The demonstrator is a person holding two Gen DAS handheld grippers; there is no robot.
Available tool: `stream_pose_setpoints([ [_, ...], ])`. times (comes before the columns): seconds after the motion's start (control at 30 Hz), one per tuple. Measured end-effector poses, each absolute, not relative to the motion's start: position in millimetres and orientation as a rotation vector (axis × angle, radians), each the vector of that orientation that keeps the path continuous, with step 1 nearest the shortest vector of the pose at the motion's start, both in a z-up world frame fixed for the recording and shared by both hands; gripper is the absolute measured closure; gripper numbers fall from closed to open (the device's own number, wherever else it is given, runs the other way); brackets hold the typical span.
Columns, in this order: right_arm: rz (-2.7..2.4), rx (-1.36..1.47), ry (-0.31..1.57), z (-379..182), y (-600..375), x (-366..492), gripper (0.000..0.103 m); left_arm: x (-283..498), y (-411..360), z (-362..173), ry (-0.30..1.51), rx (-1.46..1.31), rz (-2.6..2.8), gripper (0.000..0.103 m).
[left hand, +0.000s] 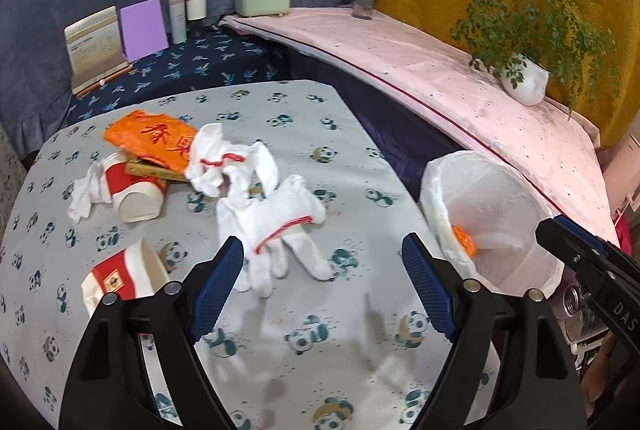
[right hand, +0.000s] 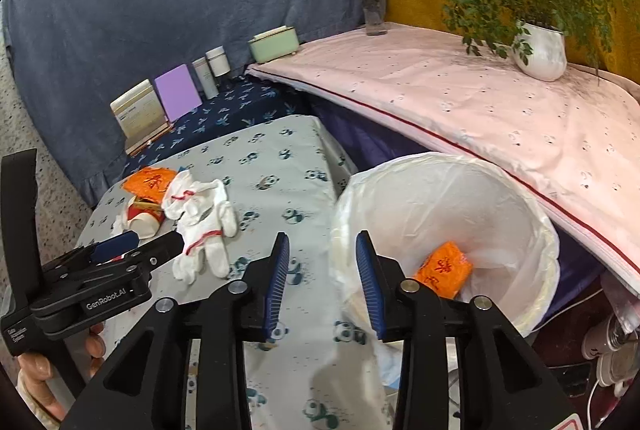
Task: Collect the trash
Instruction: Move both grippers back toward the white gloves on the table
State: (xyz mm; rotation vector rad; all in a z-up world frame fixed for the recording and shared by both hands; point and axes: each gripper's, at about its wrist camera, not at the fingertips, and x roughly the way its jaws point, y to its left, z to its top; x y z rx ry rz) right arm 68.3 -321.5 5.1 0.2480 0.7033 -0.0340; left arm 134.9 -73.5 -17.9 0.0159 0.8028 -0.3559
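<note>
The left hand-held gripper (left hand: 322, 262) hovers with its jaws apart and empty over the panda-print tabletop (left hand: 280, 350), a white glove (left hand: 276, 230) just ahead of its fingertips. The right hand-held gripper (right hand: 322, 272) (also parted, holding nothing) points at the lined bin (right hand: 444, 230), where an orange wrapper (right hand: 443, 269) lies.

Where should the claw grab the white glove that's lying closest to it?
Probably at the cuff with the red trim. The nearest white glove lies flat and floppy on the panda tablecloth, fingers pointing toward the open left claw. Come down from above and pinch the bunched cuff band; it is thicker than the thin fingers.
</note>
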Motion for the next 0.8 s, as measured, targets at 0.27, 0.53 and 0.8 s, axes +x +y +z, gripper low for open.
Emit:
stream_pose_setpoints([
  [0.27,0.018,0.225,0.714,5.2,-281.7,76.2,0.061,137.8,-37.4,-19.0,0.799,-0.008,-0.275,0.023],
  [0.53,0.058,0.208,0.730,1.0,-249.5,84.7,0.061,141.4,-1.3,-27.9,0.817,-0.025,-0.197,0.020],
  [0.8,0.077,0.218,0.762,-11.0,-227.8,94.7,0.061,149.4,31.6,-44.6,0.852,-0.055,-0.121,0.018],
])
